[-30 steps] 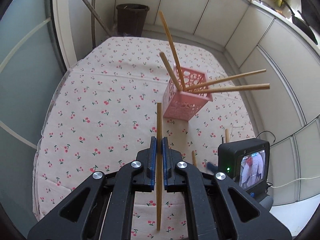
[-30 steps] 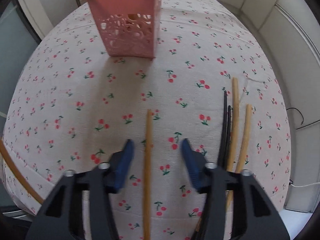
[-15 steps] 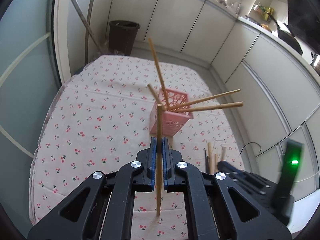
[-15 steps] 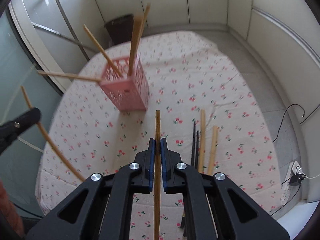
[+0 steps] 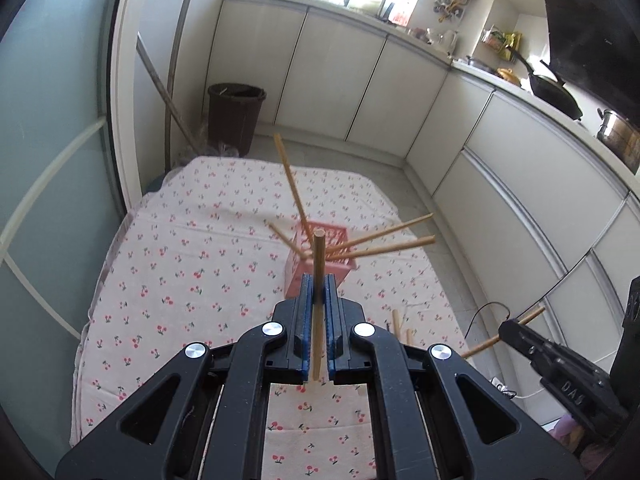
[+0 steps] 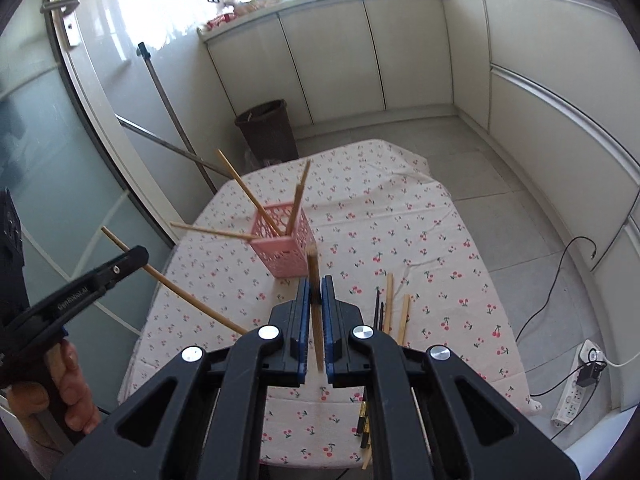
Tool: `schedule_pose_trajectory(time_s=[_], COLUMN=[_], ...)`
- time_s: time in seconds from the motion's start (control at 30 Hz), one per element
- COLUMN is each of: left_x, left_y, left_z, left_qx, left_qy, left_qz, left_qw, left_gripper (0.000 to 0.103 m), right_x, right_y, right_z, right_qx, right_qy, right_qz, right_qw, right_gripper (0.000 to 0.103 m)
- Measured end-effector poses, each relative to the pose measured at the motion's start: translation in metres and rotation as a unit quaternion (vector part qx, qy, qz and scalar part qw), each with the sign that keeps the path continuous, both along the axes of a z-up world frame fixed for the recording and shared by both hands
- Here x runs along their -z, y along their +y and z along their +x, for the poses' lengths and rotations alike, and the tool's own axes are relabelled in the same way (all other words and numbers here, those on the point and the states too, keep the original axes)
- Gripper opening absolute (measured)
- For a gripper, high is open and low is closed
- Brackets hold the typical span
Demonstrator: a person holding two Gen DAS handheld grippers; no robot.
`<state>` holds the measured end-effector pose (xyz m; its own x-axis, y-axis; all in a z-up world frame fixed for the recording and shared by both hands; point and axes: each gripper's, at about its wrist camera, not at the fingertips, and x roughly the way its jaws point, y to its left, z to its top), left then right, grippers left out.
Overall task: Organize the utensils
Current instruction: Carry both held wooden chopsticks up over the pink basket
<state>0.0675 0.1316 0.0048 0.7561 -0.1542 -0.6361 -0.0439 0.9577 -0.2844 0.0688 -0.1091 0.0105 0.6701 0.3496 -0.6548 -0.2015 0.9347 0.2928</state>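
Left wrist view, table: a cherry-print cloth-covered table is filling the middle of the scene, white kitchen cabinets standing far behind it.
Bin: a dark brown plastic waste bin is sitting on the floor beyond the table's far edge.
Basket: a pink perforated plastic basket is standing upright at mid-table, four wooden chopsticks fanning out of it.
Left gripper: the black left gripper is clenching a round wooden chopstick upright, raised in the air near the basket.
Right gripper: the black right gripper is clamping a second wooden chopstick, likewise raised above the table on the basket's near side.
Loose utensils: two wooden chopsticks and a black pair are lying on the cloth, right of the right gripper.
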Motion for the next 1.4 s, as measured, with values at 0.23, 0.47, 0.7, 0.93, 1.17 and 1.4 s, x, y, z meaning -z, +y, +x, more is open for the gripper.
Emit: schedule_pose_trajectory(time_s=[0.23,0.47,0.7,0.93,1.17,1.4], left_x=[-0.041,-0.084,-0.077,-0.045,-0.066,-0.08], left_y=[-0.004,-0.013,-0.011,0.0,0.024,0.044], left_z=[0.011,0.048,0.097,0.127,0.105,0.087], left_qx=[0.002,-0.01,-0.029,-0.038,-0.066,-0.081], left_qy=[-0.036,-0.083,-0.072,-0.018,-0.047,-0.063], left_qz=[-0.005,0.015,0.015,0.006,-0.03,-0.058], left_qw=[0.9993,0.9964,0.9969,0.9991,0.9962,0.993], left_gripper=[0.005,0.005,0.005,0.013,0.028,0.028], right_x=[-0.058,-0.115,-0.126,-0.117,-0.108,-0.099], right_y=[-0.004,-0.006,-0.006,0.005,0.017,0.034], right_z=[0.007,0.025,0.061,0.089,0.103,0.114], right_qx=[0.002,0.012,0.03,0.053,0.074,0.088], right_qy=[-0.047,-0.105,-0.112,-0.104,-0.1,-0.108], right_qz=[0.035,0.069,0.104,0.102,0.096,0.081], right_qw=[0.998,0.992,0.988,0.988,0.988,0.987], right_gripper=[0.006,0.006,0.006,0.006,0.006,0.006])
